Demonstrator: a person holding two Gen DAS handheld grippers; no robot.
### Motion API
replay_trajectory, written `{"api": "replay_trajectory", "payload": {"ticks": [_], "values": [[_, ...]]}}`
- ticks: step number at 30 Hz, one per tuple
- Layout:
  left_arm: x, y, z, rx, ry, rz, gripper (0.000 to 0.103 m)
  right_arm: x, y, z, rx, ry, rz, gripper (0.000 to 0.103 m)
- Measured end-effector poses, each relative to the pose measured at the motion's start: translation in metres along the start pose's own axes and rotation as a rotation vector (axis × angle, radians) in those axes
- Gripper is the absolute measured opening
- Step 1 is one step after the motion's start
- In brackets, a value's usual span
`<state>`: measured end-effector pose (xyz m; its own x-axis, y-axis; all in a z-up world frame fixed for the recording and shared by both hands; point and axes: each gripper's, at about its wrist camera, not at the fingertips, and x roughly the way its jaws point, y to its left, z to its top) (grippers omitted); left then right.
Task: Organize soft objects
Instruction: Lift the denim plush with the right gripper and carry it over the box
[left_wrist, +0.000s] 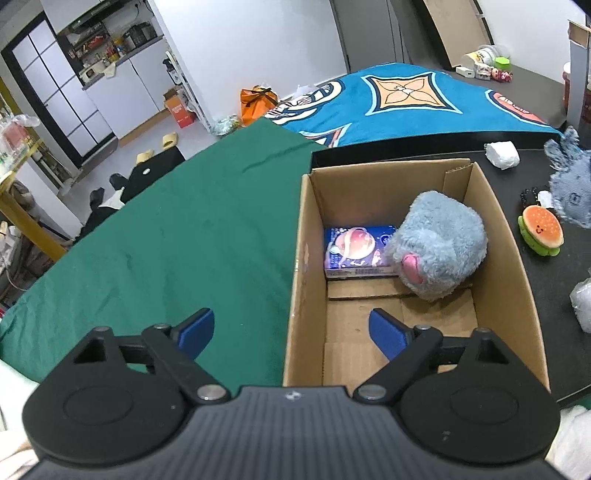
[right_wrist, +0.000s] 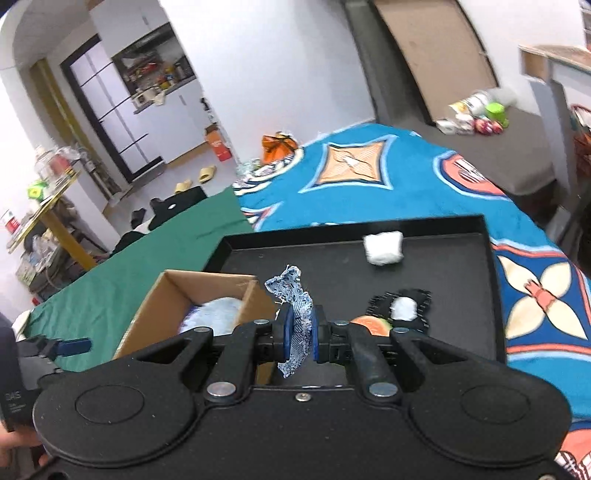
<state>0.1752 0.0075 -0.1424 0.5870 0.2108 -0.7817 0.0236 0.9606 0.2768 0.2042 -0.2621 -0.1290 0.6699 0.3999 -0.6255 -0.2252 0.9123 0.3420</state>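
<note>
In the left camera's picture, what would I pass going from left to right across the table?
Green cloth → cardboard box wall → blue carton → grey plush → burger toy.

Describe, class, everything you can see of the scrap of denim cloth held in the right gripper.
The denim scrap is a small piece of light blue woven cloth with frayed, ragged edges and pale stitching. It is pinched between the blue fingers of the right gripper, which is shut on it. Its top flops up above the fingers and a tail hangs below. It is lifted off the black tray, beside the cardboard box. The left wrist view shows it hanging in the air near the burger toy.
</note>
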Motion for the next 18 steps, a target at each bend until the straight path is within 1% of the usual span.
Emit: {"api": "replay_trajectory", "payload": {"ticks": [2, 4, 9, 13, 14, 16, 18], "values": [[0.002, 0.001, 0.000, -0.009, 0.005, -0.003, 0.084, 0.000, 0.011, 0.002, -0.017, -0.007, 0.024, 0.010], [0.004, 0.002, 0.000, -0.017, 0.012, -0.007, 0.074, 0.000, 0.021, 0.003, -0.031, -0.011, 0.046, 0.010], [0.008, 0.007, 0.000, -0.051, 0.033, -0.029, 0.061, 0.001, 0.041, 0.001, -0.075, -0.021, 0.078, 0.010], [0.013, 0.011, -0.001, -0.077, 0.054, -0.047, 0.045, 0.003, 0.052, -0.003, -0.090, -0.032, 0.095, 0.010], [0.014, 0.012, -0.001, -0.083, 0.060, -0.050, 0.043, 0.003, 0.055, -0.004, -0.089, -0.032, 0.099, 0.010], [0.016, 0.013, -0.002, -0.089, 0.069, -0.059, 0.031, 0.006, 0.060, -0.005, -0.092, -0.028, 0.102, 0.010], [0.018, 0.014, -0.003, -0.097, 0.076, -0.063, 0.026, 0.008, 0.065, -0.004, -0.097, -0.024, 0.106, 0.010]]}}
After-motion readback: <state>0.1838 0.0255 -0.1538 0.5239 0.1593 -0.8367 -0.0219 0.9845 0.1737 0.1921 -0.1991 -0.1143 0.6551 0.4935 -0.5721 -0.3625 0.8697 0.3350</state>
